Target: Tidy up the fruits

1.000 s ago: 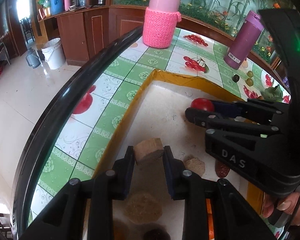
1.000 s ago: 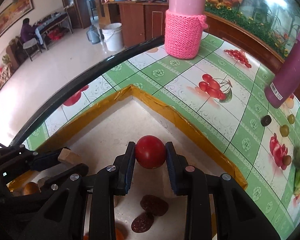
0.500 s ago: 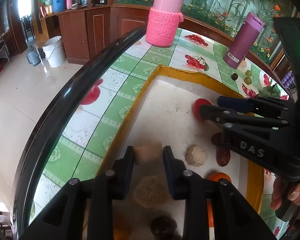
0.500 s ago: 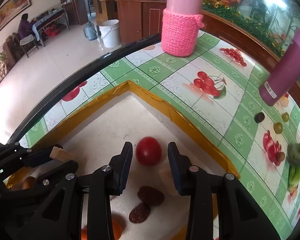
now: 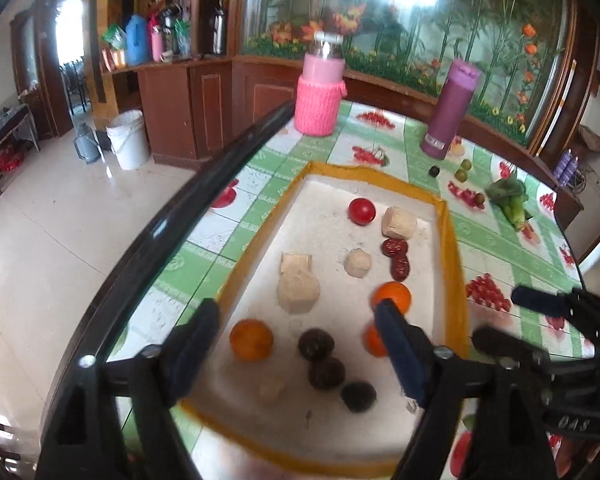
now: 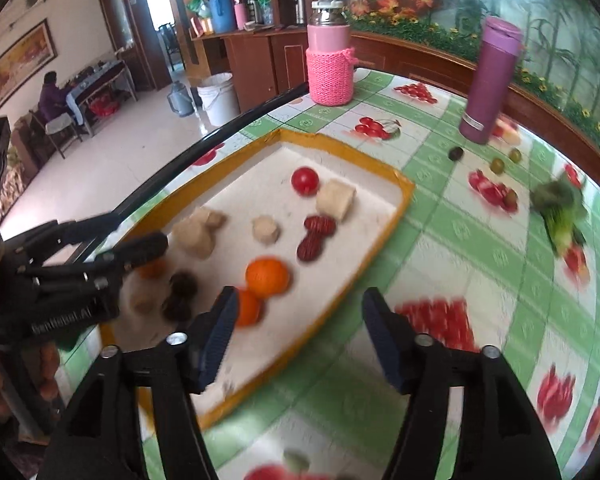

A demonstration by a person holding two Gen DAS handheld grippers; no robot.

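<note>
A yellow-rimmed white tray (image 5: 454, 248) (image 6: 404, 196) holds sorted fruit: a red tomato (image 5: 361, 211) (image 6: 305, 181), beige chunks (image 5: 298, 282) (image 6: 196, 232), red dates (image 5: 396, 254) (image 6: 316, 236), oranges (image 5: 251, 339) (image 6: 267, 276) and dark round fruits (image 5: 326, 360) (image 6: 180, 294). My left gripper (image 5: 296, 344) is open and empty above the tray's near end. My right gripper (image 6: 296, 328) is open and empty over the tray's right rim. Each gripper shows in the other's view, the right (image 5: 540, 320) and the left (image 6: 112, 236).
A pink knitted-sleeve bottle (image 5: 320, 96) (image 6: 331, 68) and a purple flask (image 5: 450, 110) (image 6: 490, 80) stand at the back. Small olives (image 5: 462, 170) (image 6: 496, 165) and a leafy vegetable (image 5: 508, 198) (image 6: 560, 208) lie right of the tray. The table's black edge (image 5: 188, 208) runs along the left.
My left gripper let go of the beige chunk and my right gripper let go of the tomato. Both opened wide and pulled back and up from the tray.
</note>
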